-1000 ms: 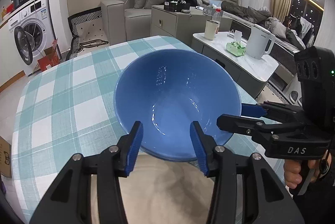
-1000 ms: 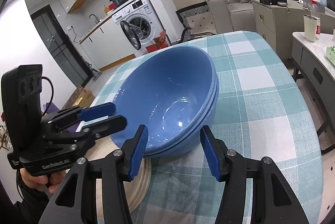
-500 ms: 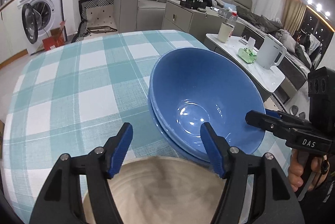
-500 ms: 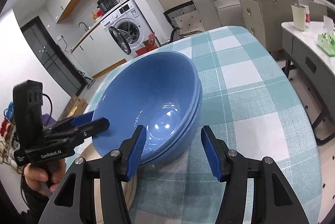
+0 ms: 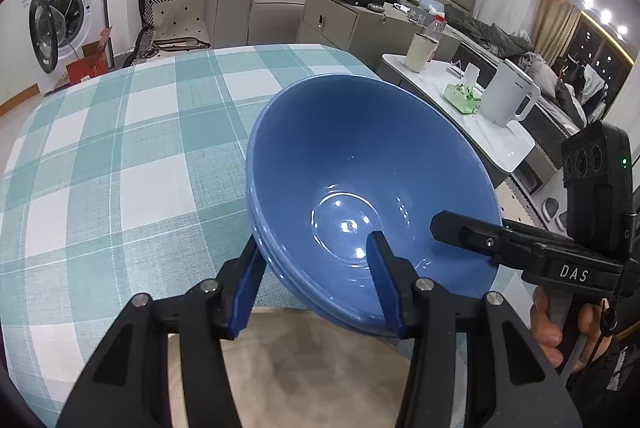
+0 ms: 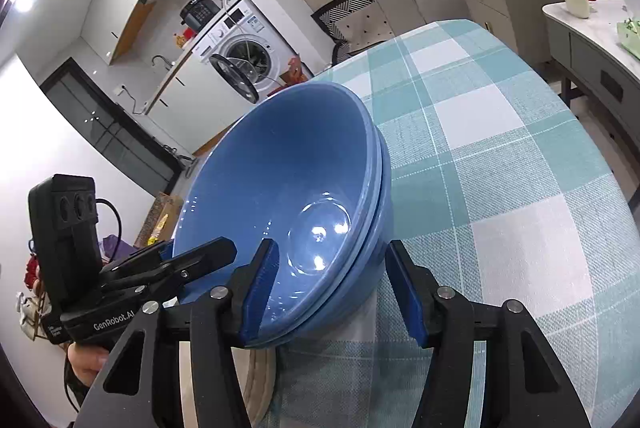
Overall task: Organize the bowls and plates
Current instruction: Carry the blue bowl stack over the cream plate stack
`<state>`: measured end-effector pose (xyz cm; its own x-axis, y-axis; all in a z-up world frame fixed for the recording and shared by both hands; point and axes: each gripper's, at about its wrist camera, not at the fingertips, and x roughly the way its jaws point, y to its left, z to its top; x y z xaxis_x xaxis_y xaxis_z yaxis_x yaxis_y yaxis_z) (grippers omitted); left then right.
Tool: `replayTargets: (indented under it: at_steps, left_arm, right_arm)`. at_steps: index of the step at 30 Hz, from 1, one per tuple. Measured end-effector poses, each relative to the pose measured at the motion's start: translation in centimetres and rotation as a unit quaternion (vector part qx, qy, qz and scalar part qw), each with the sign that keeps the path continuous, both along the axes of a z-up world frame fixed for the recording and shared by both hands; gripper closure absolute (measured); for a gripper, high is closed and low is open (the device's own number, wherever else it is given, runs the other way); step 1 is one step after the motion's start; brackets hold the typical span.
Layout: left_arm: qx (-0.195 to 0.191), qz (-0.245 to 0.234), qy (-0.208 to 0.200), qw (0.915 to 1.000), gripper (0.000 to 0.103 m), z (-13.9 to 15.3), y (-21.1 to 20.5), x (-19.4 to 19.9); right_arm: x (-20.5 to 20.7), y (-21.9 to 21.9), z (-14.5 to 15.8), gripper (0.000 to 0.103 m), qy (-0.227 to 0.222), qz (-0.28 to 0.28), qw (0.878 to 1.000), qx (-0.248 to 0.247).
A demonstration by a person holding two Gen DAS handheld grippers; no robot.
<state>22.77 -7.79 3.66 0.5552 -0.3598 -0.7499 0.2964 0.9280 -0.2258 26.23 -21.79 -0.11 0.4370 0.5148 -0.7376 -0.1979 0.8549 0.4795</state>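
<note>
Two nested blue bowls (image 5: 360, 164) sit tilted over a beige plate (image 5: 312, 368) on the checked table. My left gripper (image 5: 316, 248) straddles the stack's near left wall, one pad outside and one inside. Its jaws are closing and both pads touch the wall. My right gripper (image 6: 332, 248) grips the opposite side of the blue bowls (image 6: 288, 180), left pad inside and right pad against the outer wall. The beige plate (image 6: 260, 380) shows below the stack. Each gripper also appears in the other's view, held in a person's hand.
The teal and white checked tablecloth (image 5: 120, 156) covers the table to the left and beyond the bowls. A low white side table (image 5: 500, 144) with a kettle (image 5: 508, 96) and a cup stands past the table's right edge. A washing machine (image 6: 244, 44) and sofa stand further back.
My left gripper opened, slid to the bowls' left near wall and closed across it. My right gripper's left finger has moved inside the bowl. The stack now looks more tilted.
</note>
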Motion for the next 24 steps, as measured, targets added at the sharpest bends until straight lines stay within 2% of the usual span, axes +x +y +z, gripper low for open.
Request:
replayTargets:
  at_steps: [6, 24]
  left_arm:
    - [0.013, 0.008, -0.016, 0.9998, 0.054, 1.1, 0.2, -0.6]
    - [0.025, 0.028, -0.059, 0.9976, 0.054, 5.1, 1.7, -3.8]
  right_arm:
    - [-0.2, 0.6, 0.1, 0.048, 0.005, 0.006, 1.000, 0.000]
    - [-3.2, 2.5, 5.2, 0.048, -0.055, 0.040, 0.998, -0.010]
